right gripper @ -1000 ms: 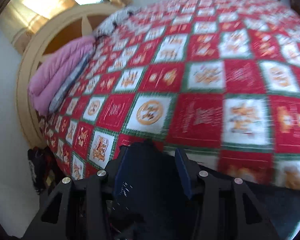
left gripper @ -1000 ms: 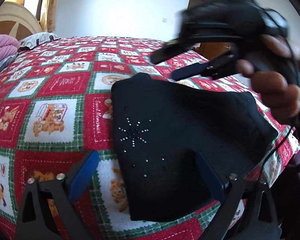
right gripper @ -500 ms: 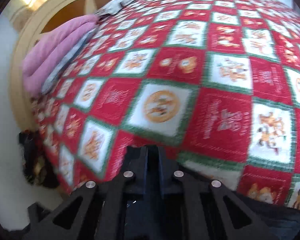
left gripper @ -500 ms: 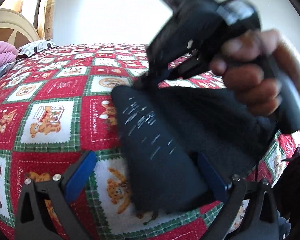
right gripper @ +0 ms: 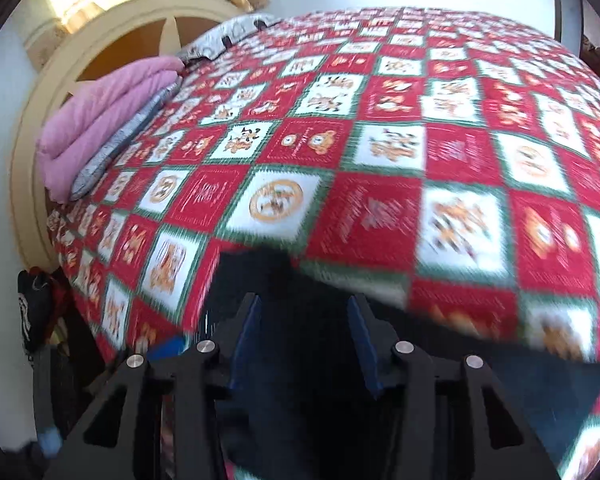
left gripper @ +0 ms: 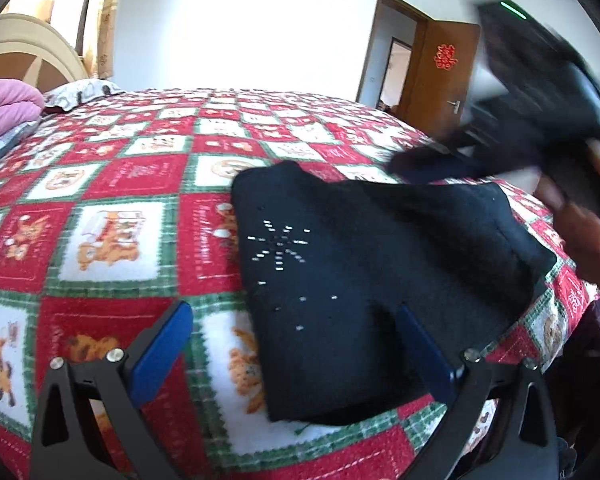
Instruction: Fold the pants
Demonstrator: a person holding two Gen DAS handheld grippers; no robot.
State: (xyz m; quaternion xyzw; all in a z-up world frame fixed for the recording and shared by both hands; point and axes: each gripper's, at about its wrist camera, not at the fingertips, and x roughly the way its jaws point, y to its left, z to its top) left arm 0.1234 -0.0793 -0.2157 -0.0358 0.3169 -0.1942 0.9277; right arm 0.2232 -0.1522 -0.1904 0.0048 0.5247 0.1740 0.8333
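The black pants (left gripper: 360, 272), with a small rhinestone star pattern, lie folded into a compact stack near the bed's front right corner. My left gripper (left gripper: 296, 320) is open just above the stack's near edge, holding nothing. My right gripper (left gripper: 428, 164) shows blurred at the upper right of the left wrist view, above the stack's far edge. In the right wrist view the right gripper (right gripper: 304, 312) is open over the pants (right gripper: 300, 360) and grips nothing.
The bed wears a red, white and green checkered quilt (left gripper: 120, 200). A folded pink blanket (right gripper: 100, 112) and a pillow lie by the round headboard (right gripper: 112, 36). A wooden door (left gripper: 440, 76) stands open at the back right. The bed's edge drops off to the right.
The right gripper was shut on the pants' far edge half a second ago; it has now opened, let go and drawn back to the right. The stack lies flat again. The left gripper stayed put.
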